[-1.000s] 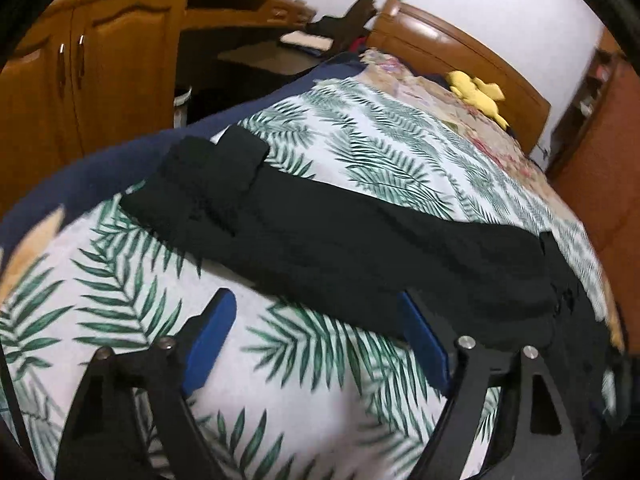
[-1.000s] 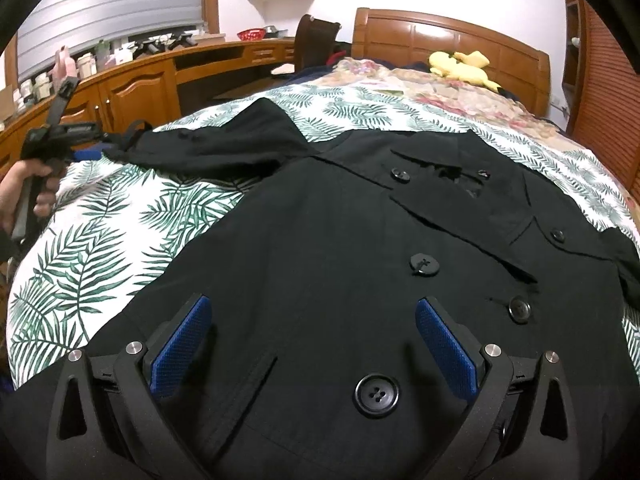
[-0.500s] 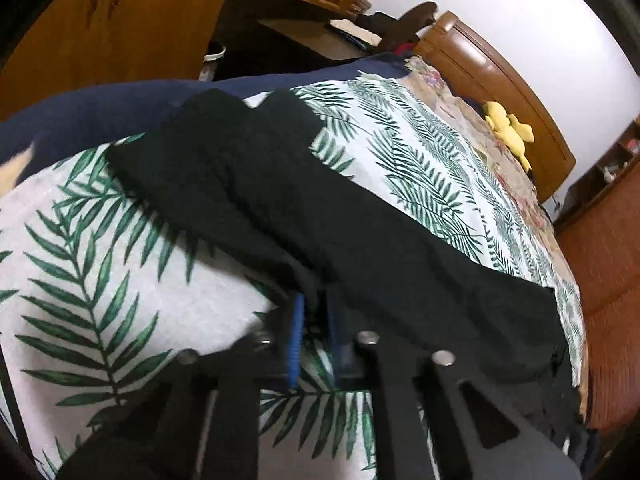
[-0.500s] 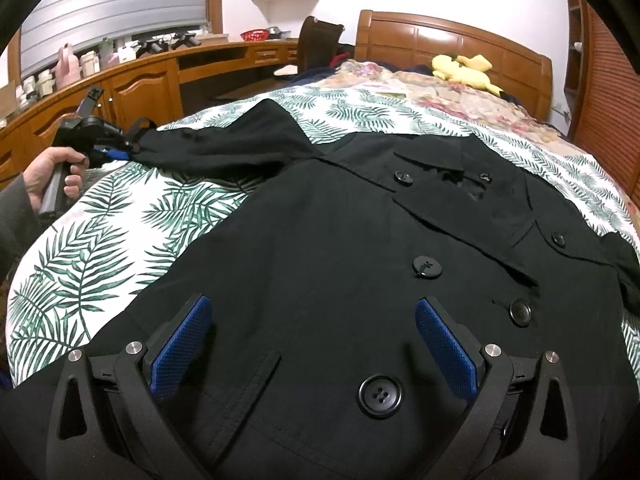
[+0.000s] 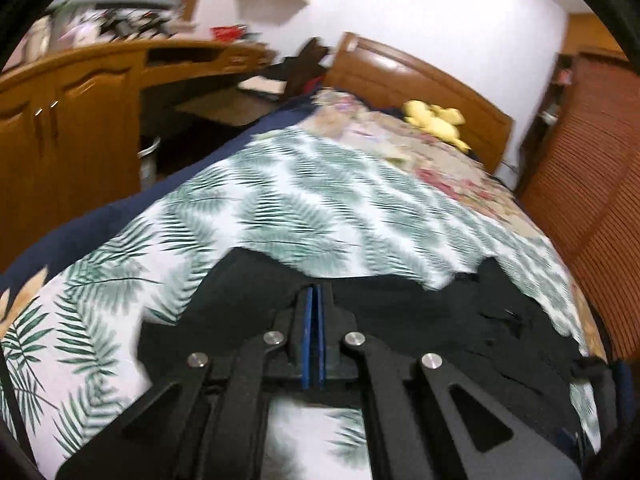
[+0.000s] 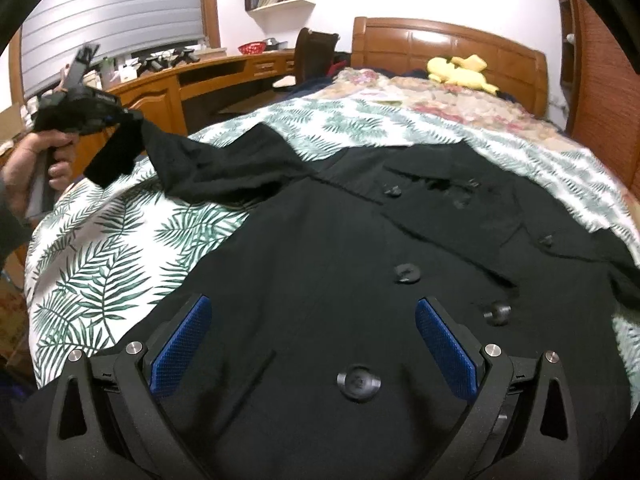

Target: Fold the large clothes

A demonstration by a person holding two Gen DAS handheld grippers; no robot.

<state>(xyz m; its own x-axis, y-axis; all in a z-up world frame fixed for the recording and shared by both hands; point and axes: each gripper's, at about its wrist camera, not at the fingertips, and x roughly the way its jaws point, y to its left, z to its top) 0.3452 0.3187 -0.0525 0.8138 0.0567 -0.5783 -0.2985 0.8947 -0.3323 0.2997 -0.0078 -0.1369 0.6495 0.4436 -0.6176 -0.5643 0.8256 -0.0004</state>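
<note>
A large black buttoned coat [image 6: 340, 248] lies spread front-up on the palm-leaf bedspread [image 6: 120, 264]. My left gripper [image 5: 314, 300] is shut on the coat's left sleeve [image 5: 248, 288] and holds its cuff end lifted off the bed. The right wrist view shows that gripper [image 6: 116, 118] raised at the far left, with the sleeve [image 6: 192, 160] hanging from it. My right gripper [image 6: 312, 320] is open and empty, low over the coat's lower front, with a button [image 6: 358, 382] between its blue pads [image 6: 182, 344].
A wooden headboard [image 6: 452, 52] and a yellow plush toy [image 6: 460, 72] are at the far end of the bed. A wooden desk and cabinets [image 5: 76, 120] run along the left side. A slatted wooden door [image 5: 592, 184] stands at the right.
My left gripper closed on the sleeve and has lifted it up off the bed. My right gripper stayed open in place over the coat's front.
</note>
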